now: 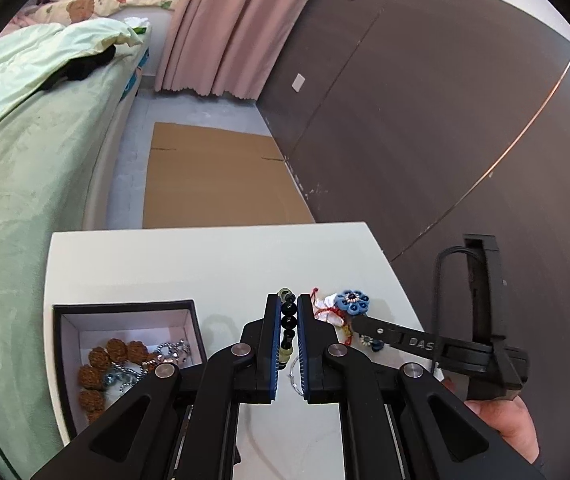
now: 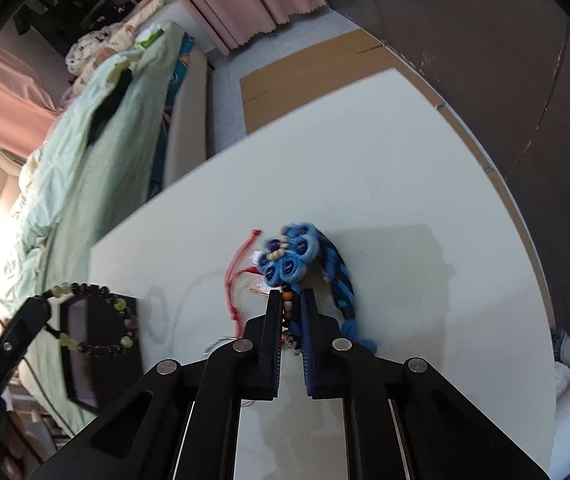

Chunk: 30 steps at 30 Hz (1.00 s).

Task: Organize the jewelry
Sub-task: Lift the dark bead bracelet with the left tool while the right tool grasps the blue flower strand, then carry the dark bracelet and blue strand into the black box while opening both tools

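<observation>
In the left wrist view my left gripper (image 1: 288, 300) is shut on a bracelet of black and pale green beads (image 1: 287, 322), lifted above the white table (image 1: 205, 264). A black box (image 1: 125, 305) with a white inside sits lower left, holding brown knobbly beads (image 1: 97, 372) and a silver chain (image 1: 165, 350). In the right wrist view my right gripper (image 2: 290, 294) is shut on a blue flower bracelet (image 2: 289, 256), its blue cord and small beads pinched between the pads on the table (image 2: 405, 200). The left gripper (image 2: 43, 306) dangles the bead bracelet (image 2: 101, 320) over the box (image 2: 125, 360).
A red cord (image 2: 237, 276) and a thin silver ring (image 2: 217, 346) lie beside the blue bracelet. A green-covered bed (image 1: 25, 200) runs along the table's left. Flat cardboard (image 1: 221, 176) lies on the floor beyond. A dark wall (image 1: 445, 140) stands on the right.
</observation>
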{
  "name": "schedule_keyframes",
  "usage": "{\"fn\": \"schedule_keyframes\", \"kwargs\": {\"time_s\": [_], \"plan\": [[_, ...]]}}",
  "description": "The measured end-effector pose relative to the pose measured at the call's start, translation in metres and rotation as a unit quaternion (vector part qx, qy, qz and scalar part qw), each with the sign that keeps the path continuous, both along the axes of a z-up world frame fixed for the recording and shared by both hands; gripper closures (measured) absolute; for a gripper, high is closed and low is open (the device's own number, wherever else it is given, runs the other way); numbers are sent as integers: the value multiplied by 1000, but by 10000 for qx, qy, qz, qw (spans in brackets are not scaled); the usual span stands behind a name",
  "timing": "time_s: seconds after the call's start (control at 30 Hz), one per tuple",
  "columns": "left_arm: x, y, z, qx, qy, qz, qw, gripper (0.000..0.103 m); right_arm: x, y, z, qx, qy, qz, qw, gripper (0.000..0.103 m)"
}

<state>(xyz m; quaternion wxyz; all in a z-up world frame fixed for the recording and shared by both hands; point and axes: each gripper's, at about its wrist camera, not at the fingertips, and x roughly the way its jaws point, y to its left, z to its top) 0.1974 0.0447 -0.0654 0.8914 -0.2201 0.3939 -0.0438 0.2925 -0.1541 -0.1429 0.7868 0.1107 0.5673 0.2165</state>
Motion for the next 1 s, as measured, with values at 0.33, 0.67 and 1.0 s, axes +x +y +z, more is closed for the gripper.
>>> {"fn": "schedule_keyframes", "kwargs": {"time_s": [0.33,0.67,1.0], "plan": [[-27,22,20,-42,-242,313,9992,95,-19,-10,36,841,-371,-19,9958,93],[-42,42,17,40,-164,620,9979,95,-40,22,54,1250,-595,336,9898,93],[-35,67,-25,-57,949,1028,9902,94,-51,51,53,1300,-543,585,9883,93]]}}
